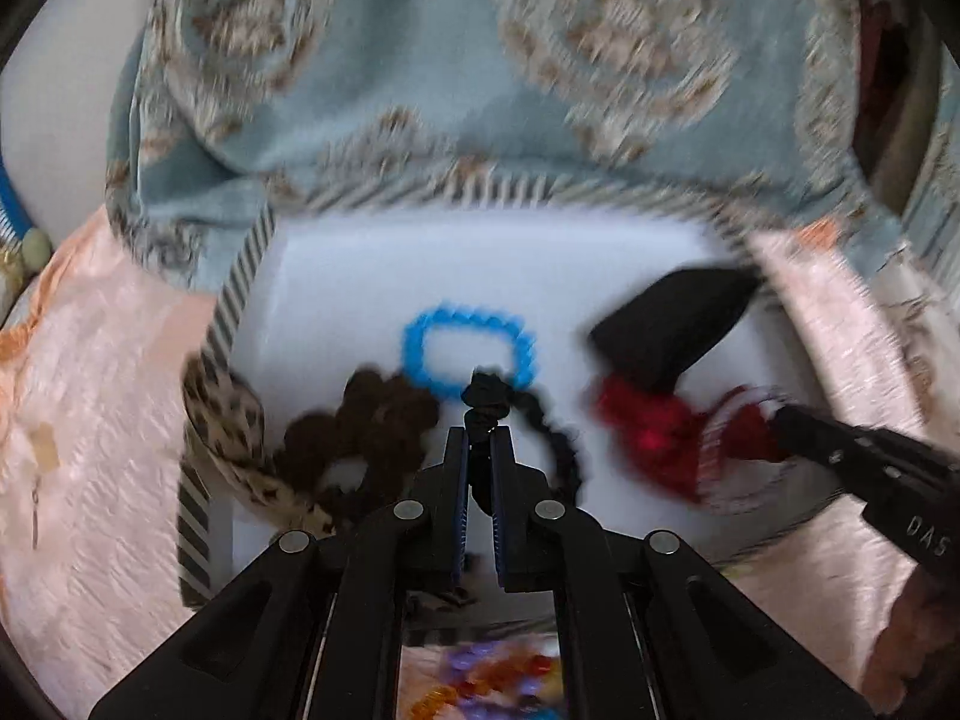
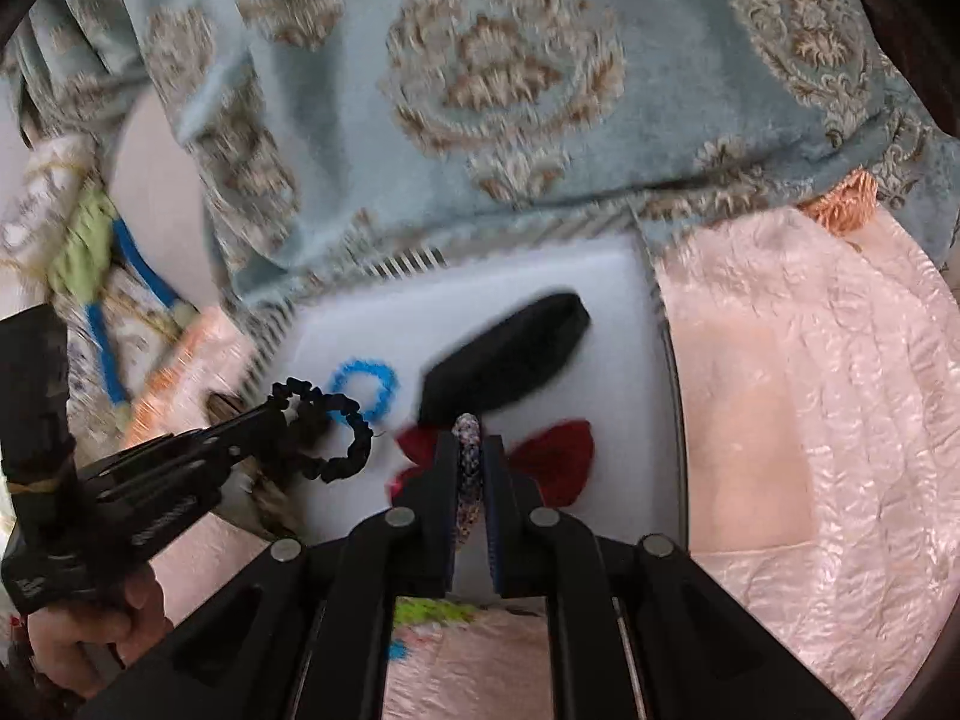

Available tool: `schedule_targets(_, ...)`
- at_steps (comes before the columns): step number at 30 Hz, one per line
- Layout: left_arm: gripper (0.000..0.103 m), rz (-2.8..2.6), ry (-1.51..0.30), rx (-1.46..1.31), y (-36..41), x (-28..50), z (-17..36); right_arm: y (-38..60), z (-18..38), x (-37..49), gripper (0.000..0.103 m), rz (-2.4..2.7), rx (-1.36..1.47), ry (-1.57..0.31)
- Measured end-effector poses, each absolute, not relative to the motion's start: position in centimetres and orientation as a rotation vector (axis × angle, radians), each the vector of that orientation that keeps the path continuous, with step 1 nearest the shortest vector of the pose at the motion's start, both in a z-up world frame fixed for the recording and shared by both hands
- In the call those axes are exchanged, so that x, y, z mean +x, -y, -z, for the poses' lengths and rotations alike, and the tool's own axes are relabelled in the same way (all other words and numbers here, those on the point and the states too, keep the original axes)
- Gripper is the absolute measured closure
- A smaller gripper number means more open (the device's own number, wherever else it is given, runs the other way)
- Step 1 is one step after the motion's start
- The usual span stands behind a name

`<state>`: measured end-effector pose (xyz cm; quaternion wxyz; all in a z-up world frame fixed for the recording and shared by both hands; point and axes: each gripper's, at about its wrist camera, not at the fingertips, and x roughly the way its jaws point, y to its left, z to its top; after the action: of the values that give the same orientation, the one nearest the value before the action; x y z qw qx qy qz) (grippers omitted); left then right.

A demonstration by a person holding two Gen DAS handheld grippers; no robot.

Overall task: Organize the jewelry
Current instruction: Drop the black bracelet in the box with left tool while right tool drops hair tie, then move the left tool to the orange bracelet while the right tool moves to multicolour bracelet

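A white box (image 1: 336, 276) with striped edges holds hair ties and bands. My left gripper (image 1: 479, 438) is shut on a black scrunchie (image 1: 528, 414), held over the box; it also shows in the right wrist view (image 2: 342, 450). A blue beaded bracelet (image 1: 468, 348) lies just beyond it. My right gripper (image 2: 471, 450) is shut on a speckled band (image 2: 468, 480), above a red scrunchie (image 2: 558, 456). In the left wrist view the right gripper (image 1: 780, 420) sits at the red scrunchie (image 1: 660, 438). A black pouch-like piece (image 2: 510, 354) lies at the back.
A brown scrunchie (image 1: 360, 426) and a leopard-print band (image 1: 234, 438) lie at the box's left. Pink quilted fabric (image 2: 810, 420) surrounds the box. Blue patterned cloth (image 2: 480, 90) hangs behind. Coloured beads (image 1: 480, 684) lie below my left gripper.
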<state>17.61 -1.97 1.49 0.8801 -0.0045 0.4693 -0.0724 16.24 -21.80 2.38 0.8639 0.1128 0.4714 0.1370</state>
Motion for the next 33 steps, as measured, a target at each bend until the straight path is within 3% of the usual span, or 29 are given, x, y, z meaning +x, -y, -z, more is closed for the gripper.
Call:
schedule_targets(4,0.103,0.117,-1.015,-0.022,1.0,17.9,-0.6,22.1,0.5,17.2,0.095,-0.179,0.185,-1.091)
schedule_targets(8,0.103,0.083,-1.000,-0.007,0.4,17.5,-0.9,22.1,0.2,16.8,0.093,-0.185,0.185,-1.061)
schedule_targets(10,0.103,0.094,-1.009,-0.012,0.3,17.4,-0.9,21.9,-0.7,16.2,0.081,-0.172,0.157,-1.018)
schedule_targets(14,0.094,0.119,-0.998,-0.029,-0.1,16.8,-1.6,21.6,-2.7,15.1,0.069,-0.158,0.112,-0.930)
schedule_targets(21,0.093,0.122,-0.904,-0.018,-1.9,13.5,-4.1,20.7,-4.9,12.1,0.068,-0.205,0.092,-0.860)
schedule_targets(25,0.093,0.114,-0.946,-0.097,-4.0,10.8,-3.3,20.0,-5.6,9.1,0.068,-0.248,0.088,-0.849)
schedule_targets(33,0.093,0.147,-1.013,-0.026,-2.3,8.2,-0.6,18.0,-2.2,6.2,0.068,-0.304,0.125,-0.969)
